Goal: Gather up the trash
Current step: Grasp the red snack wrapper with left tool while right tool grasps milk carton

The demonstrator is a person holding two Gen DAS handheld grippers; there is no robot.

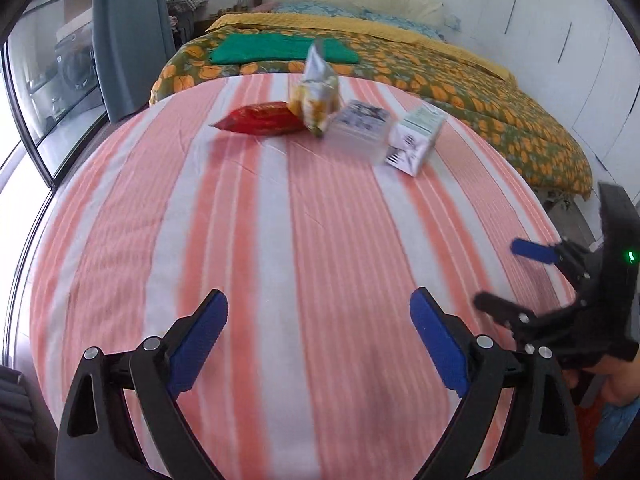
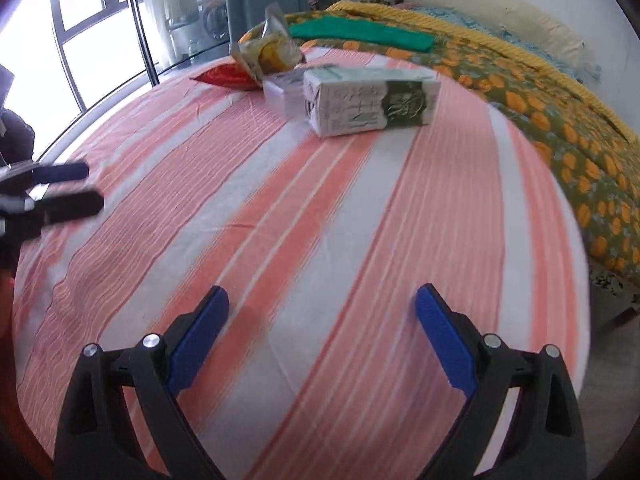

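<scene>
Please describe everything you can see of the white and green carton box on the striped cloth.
The white and green carton box is a rectangular paperboard pack that lies on its long side on the orange and white striped cloth. One half is white with dark printed text, the other dark green with a pale picture; its top face is pale green. It looks closed and slightly dented. The clear plastic box lies close at its end; contact cannot be told. No gripper touches it.
</scene>
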